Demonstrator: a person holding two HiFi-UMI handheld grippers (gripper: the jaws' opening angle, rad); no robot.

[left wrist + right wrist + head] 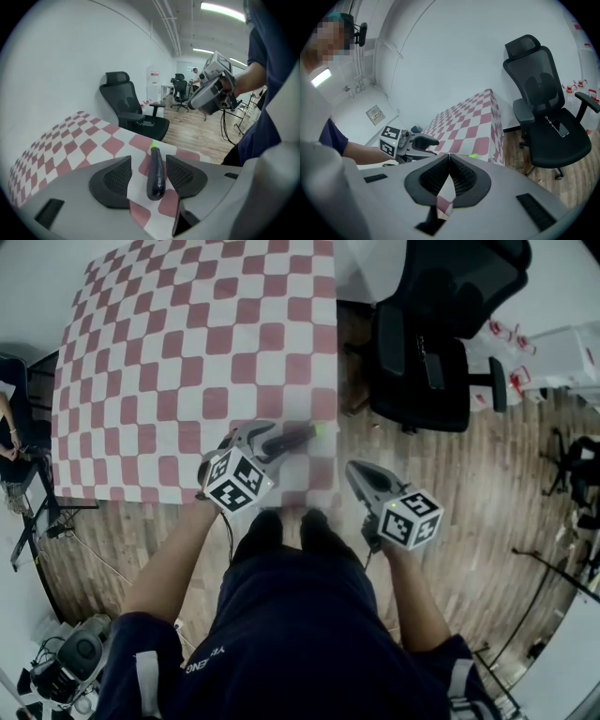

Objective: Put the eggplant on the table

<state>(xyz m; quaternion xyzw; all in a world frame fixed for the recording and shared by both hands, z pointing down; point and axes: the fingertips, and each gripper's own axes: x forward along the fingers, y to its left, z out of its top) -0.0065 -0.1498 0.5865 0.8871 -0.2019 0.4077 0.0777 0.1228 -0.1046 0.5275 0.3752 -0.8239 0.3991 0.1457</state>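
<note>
The eggplant [292, 437], dark purple and slim with a green stem tip, lies on the red-and-white checked table [187, 362] near its front right corner. My left gripper [277, 442] hovers just above it, open. In the left gripper view the eggplant [156, 173] lies lengthwise in the gap between the two pads, and neither pad presses on it. My right gripper [356, 470] hangs off the table's front edge to the right, shut and empty; in its own view its tips [449, 157] meet. From there the left gripper [424, 140] shows over the cloth.
A black office chair [431, 343] stands right of the table on the wooden floor [506, 502]. Stands and cables sit at the left edge [37, 512], and more gear at the lower left [66, 657]. White boxes [562, 352] are at the far right.
</note>
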